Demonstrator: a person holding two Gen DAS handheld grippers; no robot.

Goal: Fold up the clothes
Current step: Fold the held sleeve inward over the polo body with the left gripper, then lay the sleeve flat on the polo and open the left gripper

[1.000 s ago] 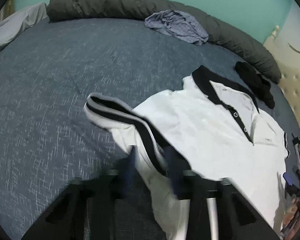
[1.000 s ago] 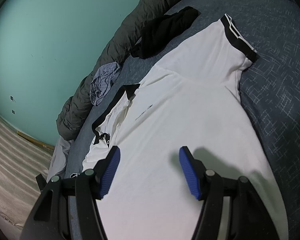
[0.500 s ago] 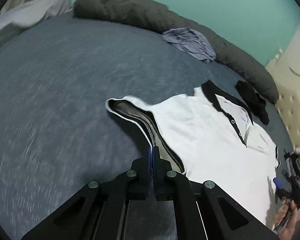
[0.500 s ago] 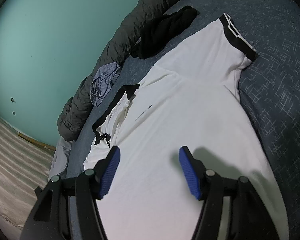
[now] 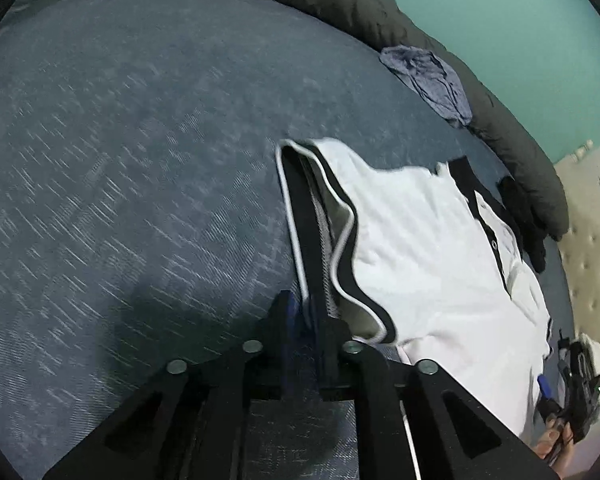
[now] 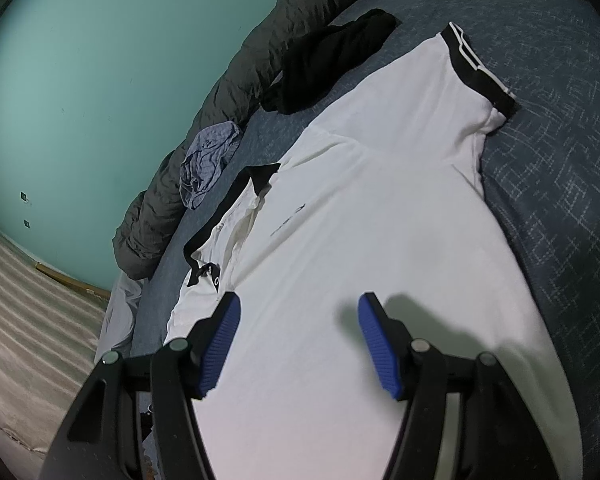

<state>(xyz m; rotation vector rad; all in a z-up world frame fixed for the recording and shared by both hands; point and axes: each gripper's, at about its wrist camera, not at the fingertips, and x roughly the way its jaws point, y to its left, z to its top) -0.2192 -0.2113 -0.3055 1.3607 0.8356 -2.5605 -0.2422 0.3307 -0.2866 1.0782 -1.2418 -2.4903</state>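
One white shirt (image 6: 364, 248) lies flat near the bed's (image 5: 140, 160) head end. The left gripper (image 5: 306, 320) pinches its sleeve cuff (image 5: 304, 216); the jaws have just opened a little, and the sleeve has been pulled further out since before. The right gripper (image 6: 298, 344) hangs over the shirt, jaws spread, holding nothing. One black cloth (image 6: 332, 60) and one blue cloth (image 6: 208, 160) lie by the bed's far edge. Only the right view shows the other sleeve (image 6: 476, 72).

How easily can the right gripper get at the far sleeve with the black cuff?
Probably yes. The right gripper hangs open over the white polo shirt; only flat fabric lies before the sleeve.
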